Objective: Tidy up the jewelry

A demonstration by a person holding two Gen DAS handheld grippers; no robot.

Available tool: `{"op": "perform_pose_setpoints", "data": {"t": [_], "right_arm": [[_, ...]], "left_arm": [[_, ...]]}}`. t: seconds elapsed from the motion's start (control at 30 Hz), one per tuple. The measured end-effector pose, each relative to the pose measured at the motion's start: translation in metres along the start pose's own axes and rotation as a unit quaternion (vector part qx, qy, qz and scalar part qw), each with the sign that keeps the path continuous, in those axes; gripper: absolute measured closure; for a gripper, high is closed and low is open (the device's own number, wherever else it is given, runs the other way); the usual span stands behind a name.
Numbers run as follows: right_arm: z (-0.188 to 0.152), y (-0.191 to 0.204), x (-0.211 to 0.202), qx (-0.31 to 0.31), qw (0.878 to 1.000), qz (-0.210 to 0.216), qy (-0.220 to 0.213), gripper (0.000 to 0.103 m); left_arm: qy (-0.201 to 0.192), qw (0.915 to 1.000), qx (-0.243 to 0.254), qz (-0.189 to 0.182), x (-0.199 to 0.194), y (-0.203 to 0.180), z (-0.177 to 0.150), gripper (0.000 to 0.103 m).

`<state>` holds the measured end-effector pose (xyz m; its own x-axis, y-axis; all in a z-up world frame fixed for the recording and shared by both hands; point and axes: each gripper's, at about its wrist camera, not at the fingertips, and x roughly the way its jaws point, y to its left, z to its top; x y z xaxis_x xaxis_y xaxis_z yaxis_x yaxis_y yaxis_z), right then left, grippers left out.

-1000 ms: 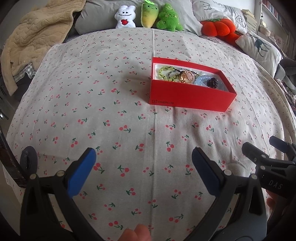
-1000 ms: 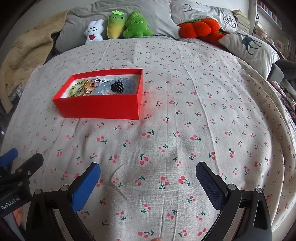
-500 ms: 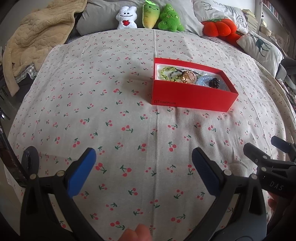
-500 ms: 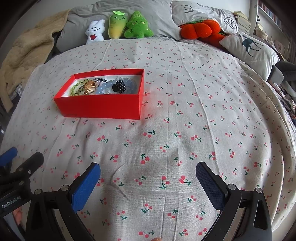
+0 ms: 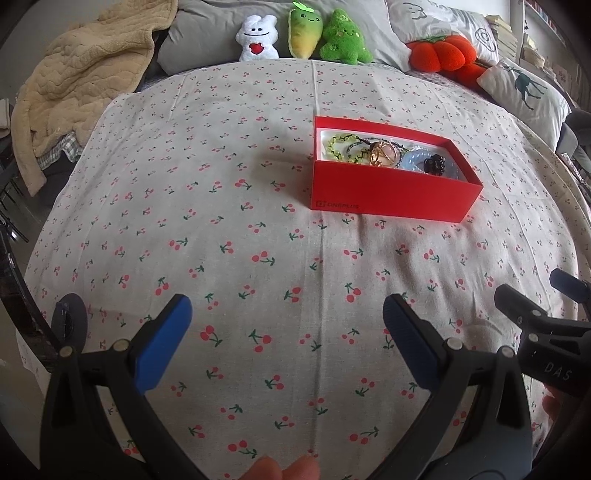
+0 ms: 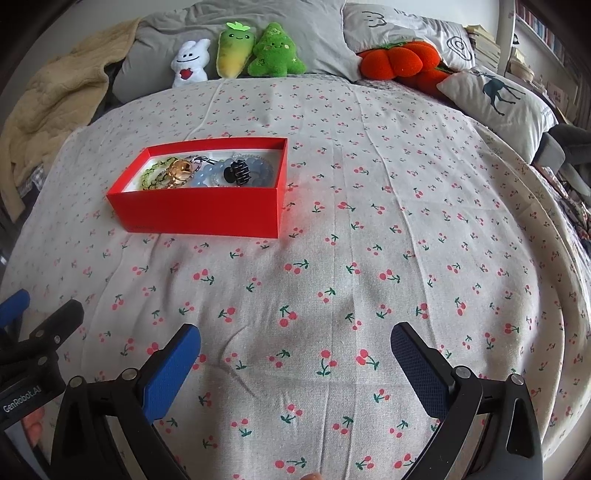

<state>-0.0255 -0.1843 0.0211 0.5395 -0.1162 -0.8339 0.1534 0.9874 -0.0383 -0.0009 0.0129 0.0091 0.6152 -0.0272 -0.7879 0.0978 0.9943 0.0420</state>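
A red box (image 5: 388, 192) (image 6: 199, 212) lies on the cherry-print bedspread. Inside it are a green bead bracelet (image 5: 338, 146) (image 6: 155, 173), a gold piece (image 5: 380, 155) (image 6: 181, 170), a pale blue bracelet (image 5: 415, 162) (image 6: 210, 175) and a black hair claw (image 5: 434, 164) (image 6: 236, 171). My left gripper (image 5: 286, 317) is open over bare sheet, well short of the box. My right gripper (image 6: 295, 345) is open too, nearer than the box and to its right, holding nothing. Each gripper shows at the edge of the other's view.
Plush toys (image 6: 236, 55) and an orange pumpkin cushion (image 6: 399, 61) line the grey pillows at the bed's head. A beige blanket (image 5: 77, 85) hangs off the left side. A deer-print pillow (image 6: 495, 96) lies far right. Bookshelves (image 6: 546, 33) stand beyond.
Both views have drifted slightly; the box sits a little lower and further right in each frame. Neither gripper's jaws changed, and the jewelry stayed in the box.
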Motion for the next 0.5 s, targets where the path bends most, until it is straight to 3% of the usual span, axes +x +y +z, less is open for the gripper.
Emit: {"op": "perform_pose_setpoints", "data": {"t": [0.5], "right_arm": [[-0.0005, 0.0016, 0.0033, -0.001, 1.000, -0.001, 0.005, 0.000]], "left_arm": [[0.018, 0.9998, 0.006, -0.005, 0.0000, -0.0041, -0.0025, 0.000]]}}
